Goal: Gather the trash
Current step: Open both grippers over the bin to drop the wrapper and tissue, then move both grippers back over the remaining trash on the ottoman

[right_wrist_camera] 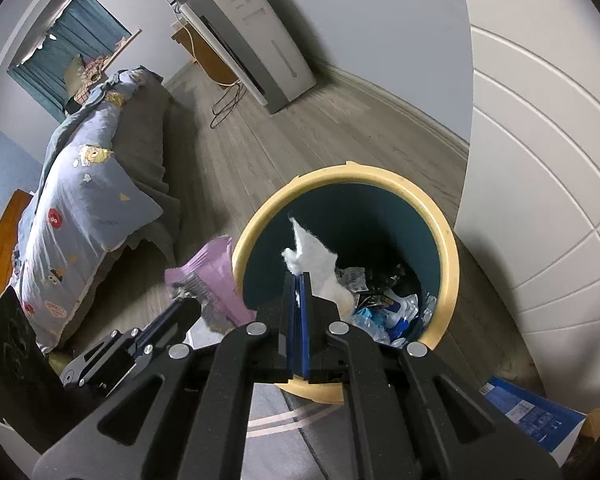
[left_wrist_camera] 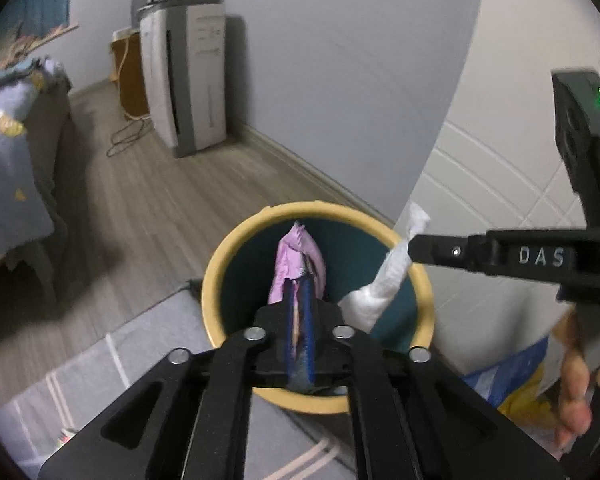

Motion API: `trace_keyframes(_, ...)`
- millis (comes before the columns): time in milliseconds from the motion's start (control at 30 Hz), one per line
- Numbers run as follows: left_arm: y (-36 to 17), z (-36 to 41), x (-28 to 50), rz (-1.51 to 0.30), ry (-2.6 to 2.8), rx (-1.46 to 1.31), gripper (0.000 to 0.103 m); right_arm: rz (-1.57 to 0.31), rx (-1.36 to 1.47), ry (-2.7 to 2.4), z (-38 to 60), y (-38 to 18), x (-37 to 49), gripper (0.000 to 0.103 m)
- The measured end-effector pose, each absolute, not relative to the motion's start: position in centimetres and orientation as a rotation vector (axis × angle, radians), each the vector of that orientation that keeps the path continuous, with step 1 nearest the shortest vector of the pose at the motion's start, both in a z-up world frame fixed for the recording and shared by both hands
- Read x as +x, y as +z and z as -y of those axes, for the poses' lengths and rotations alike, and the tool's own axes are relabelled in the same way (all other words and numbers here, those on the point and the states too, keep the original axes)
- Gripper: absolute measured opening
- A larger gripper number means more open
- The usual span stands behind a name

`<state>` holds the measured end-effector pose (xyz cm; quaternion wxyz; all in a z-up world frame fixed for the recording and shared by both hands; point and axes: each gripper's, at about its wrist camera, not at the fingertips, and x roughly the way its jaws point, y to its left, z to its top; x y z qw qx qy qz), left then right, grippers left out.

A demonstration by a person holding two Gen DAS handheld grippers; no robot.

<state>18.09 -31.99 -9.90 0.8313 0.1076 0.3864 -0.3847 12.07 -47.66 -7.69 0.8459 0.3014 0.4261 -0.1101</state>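
A round trash bin with a yellow rim (left_wrist_camera: 216, 264) (right_wrist_camera: 448, 240) and dark teal inside stands on the wood floor. My left gripper (left_wrist_camera: 300, 292) is shut on a pink wrapper (left_wrist_camera: 296, 260) and holds it over the bin's mouth; the wrapper also shows in the right wrist view (right_wrist_camera: 216, 276), by the bin's left rim. My right gripper (right_wrist_camera: 300, 280) is shut on a crumpled white tissue (right_wrist_camera: 316, 260) above the bin; in the left wrist view it (left_wrist_camera: 410, 246) reaches in from the right with the tissue (left_wrist_camera: 384, 276). Crushed bottles and wrappers (right_wrist_camera: 384, 308) lie in the bin.
A white panelled door or cabinet (right_wrist_camera: 540, 160) stands just right of the bin. A bed with a blue patterned quilt (right_wrist_camera: 84, 208) is on the left. A white and grey appliance (left_wrist_camera: 188, 80) stands by the far wall. A grey rug (left_wrist_camera: 112, 364) lies below. A blue box (right_wrist_camera: 532, 412) sits at lower right.
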Motion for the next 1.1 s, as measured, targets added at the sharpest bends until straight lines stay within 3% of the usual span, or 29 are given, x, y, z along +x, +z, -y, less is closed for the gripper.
trace_keyframes(67, -10.1, 31.7, 18.2, -0.827, -0.799, 0.225, 0.031, -0.903, 0.64, -0.23, 47.6, -7.8, 12.1, 0.004)
trace_keyframes(133, -10.2, 31.1, 18.1, -0.831, -0.79, 0.234, 0.044, -0.908, 0.644, -0.229, 47.5, -7.8, 12.2, 0.012)
trace_keyframes(200, -10.1, 30.1, 18.1, -0.835, -0.771, 0.235, 0.048, -0.901, 0.646, -0.231, 47.4, -7.6, 12.1, 0.04)
trace_keyframes(400, -8.3, 25.9, 17.4, -0.82, -0.727, 0.224, 0.073, -0.885, 0.613, -0.22, 46.1, -6.7, 12.5, 0.075)
trace_keyframes(533, -6.5, 21.5, 16.6, -0.805, -0.669, 0.222, 0.09, -0.887, 0.571, -0.205, 44.7, -6.0, 13.0, 0.084)
trace_keyframes(1100, -4.6, 0.1, 13.9, -0.85, -0.305, 0.14, 0.094, -0.937, 0.289, -0.013, 29.4, -5.1, 15.1, 0.095)
